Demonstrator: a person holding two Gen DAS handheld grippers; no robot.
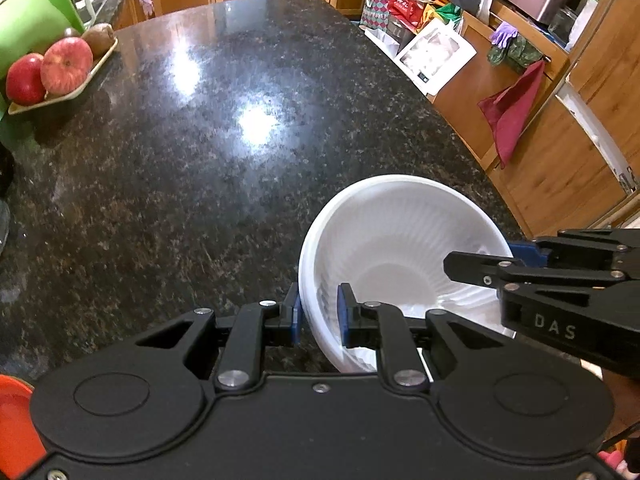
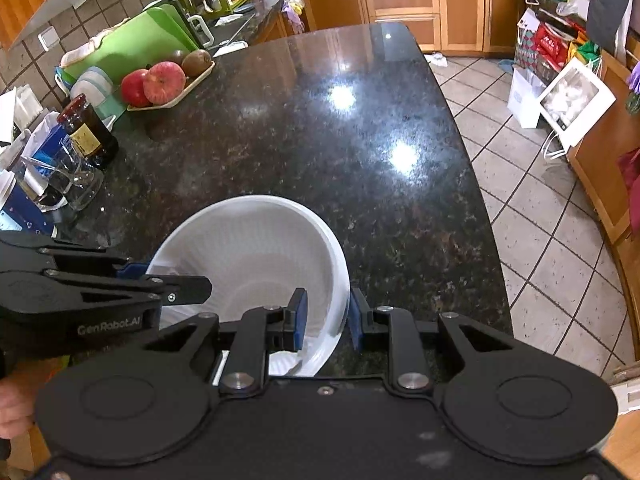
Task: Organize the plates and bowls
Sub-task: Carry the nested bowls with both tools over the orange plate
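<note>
- White ribbed plastic: the bowl (image 1: 384,240) sits between my two grippers over the near edge of the dark speckled granite tabletop (image 1: 208,152), tilted with its mouth toward me.
- My left gripper (image 1: 318,314) has its fingers clamped on the bowl's left rim, one blue pad (image 1: 295,312) outside the wall and the other inside.
- My right gripper (image 2: 328,320) has its fingers clamped on the bowl's right rim in the same way, one pad (image 2: 300,320) inside and the other outside.
- In the left wrist view my right gripper reaches in from the right side across the bowl; in the right wrist view my left one comes in from the left.
- I cannot tell whether the bowl's base touches the tabletop.
- Well apart, at the far left of the tabletop, a pale tray (image 2: 188,86) carries two red apples (image 2: 164,82) and kiwis (image 2: 196,62).
- A green cutting board (image 2: 132,46) leans behind the tray.
- A dark jar (image 2: 90,134) and a clear glass (image 2: 76,182) stand at the left edge.
</note>
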